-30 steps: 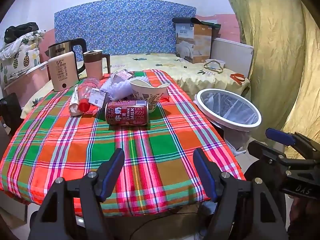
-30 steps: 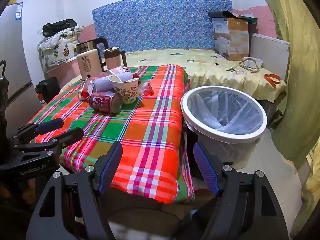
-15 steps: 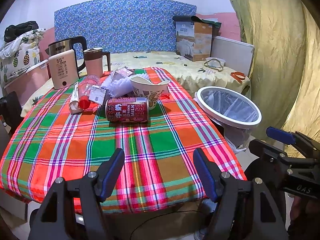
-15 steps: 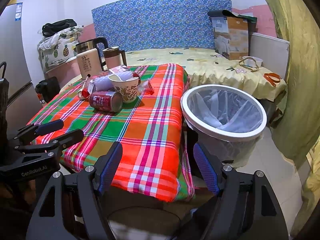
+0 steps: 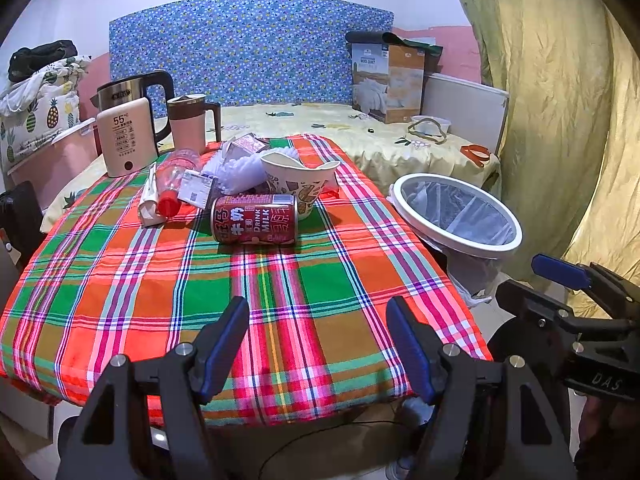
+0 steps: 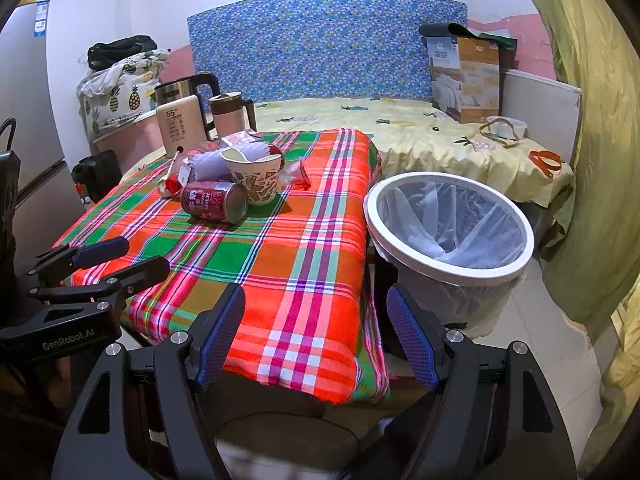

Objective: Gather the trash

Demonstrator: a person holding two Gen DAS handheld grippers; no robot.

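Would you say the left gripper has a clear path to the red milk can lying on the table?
Probably yes: the left gripper stands open, and only bare tablecloth lies between it and the red milk can.

Both wrist views look slightly downward from the near edge of the plaid-clothed table (image 5: pixel 120 280), the right one probably further right; both share the white-rimmed lined bin (image 6: pixel 448 276).

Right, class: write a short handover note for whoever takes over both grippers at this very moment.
Left gripper: open, empty, over the near edge of the table.
Right gripper: open, empty, near the table's corner beside the bin.
Trash sits in a pile at the far end: can on its side, paper cup, bottle, wrappers.
Done: nothing visible in the bin.
Left: move every piece into the bin.
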